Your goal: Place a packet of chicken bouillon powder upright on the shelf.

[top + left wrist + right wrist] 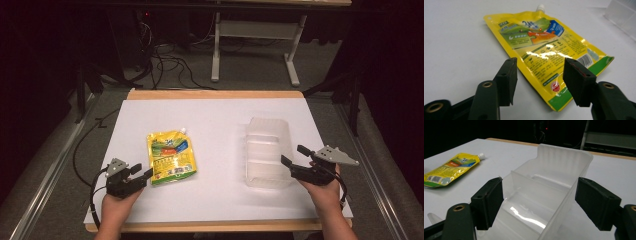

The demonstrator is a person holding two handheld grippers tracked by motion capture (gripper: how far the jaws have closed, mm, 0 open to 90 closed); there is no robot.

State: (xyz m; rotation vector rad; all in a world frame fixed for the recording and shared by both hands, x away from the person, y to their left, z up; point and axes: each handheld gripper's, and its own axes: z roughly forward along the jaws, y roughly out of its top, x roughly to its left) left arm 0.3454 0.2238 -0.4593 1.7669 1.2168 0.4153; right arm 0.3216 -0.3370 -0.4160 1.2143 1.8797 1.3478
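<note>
Two tools are at work, one on each thing. At the left, the left tool (143, 170) sits low at the near edge of the white table (215, 120), jaws spread wide and gripping nothing, its tips just short of the bottom corner of the yellow spouted pouch (171, 157). The pouch lies flat, spout pointing away from the person; in the left gripper view its green bottom edge (564, 97) sits between the two jaws.

To the right, well apart from the pouch, stands a clear plastic divided bin (268, 151). The right tool (295, 156), also spread wide and gripping nothing, faces the bin's near right corner, one jaw over the inside and one outside the wall.

This looks like the approach step: pouch to be picked up, bin to be steadied. Next, the left tool would need to slide under the thin pouch edge and close on it.
</note>
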